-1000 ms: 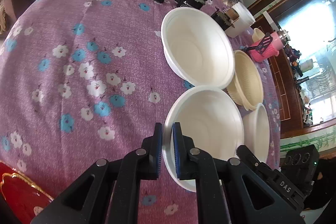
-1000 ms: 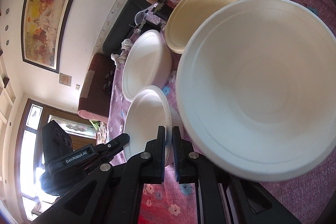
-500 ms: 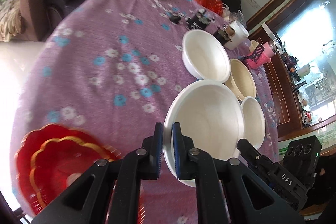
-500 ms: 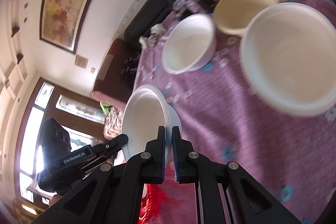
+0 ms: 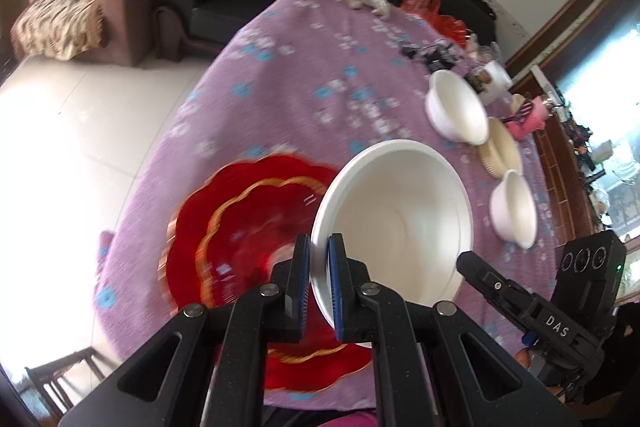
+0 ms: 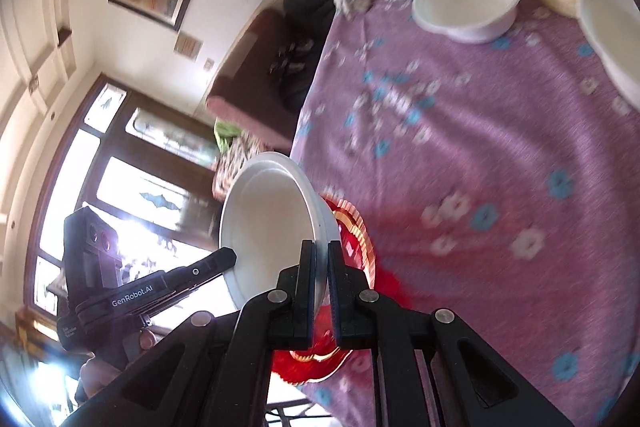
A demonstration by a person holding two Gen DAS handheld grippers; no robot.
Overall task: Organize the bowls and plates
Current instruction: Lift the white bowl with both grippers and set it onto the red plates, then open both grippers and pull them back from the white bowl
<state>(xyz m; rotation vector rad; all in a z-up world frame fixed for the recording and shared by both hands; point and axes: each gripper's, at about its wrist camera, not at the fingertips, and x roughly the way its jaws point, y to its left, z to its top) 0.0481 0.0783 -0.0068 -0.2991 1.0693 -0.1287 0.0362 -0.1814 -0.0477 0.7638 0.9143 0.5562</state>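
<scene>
Pinching the rim of a large white bowl (image 5: 394,219) from opposite sides, both sets of fingers are closed narrow on it: the left gripper (image 5: 319,283) holds the near-left edge, and the right gripper (image 6: 320,287) clamps the other side, with the rim wedged between its dark pads. In the right wrist view the same bowl (image 6: 268,227) tilts steeply, its hollow facing left toward the window. It looks plain, smooth and glossy white, with a stepped lip. It hangs above the near end of the counter (image 5: 320,67), over a red scalloped plate (image 5: 248,219) with a gold wavy band; the plate is smeared by blur and partly covered by the bowl and fingers, so its pattern is hard to read, and whether it is one plate or a stack I cannot tell. Farther right on the purple floral cloth stand three more bowls: a white one (image 5: 456,107), a cream one (image 5: 502,151) touching it, and a smaller white one (image 5: 514,211), cut off at the edge in the right wrist view. Small clutter at the far end is too blurred to name.
</scene>
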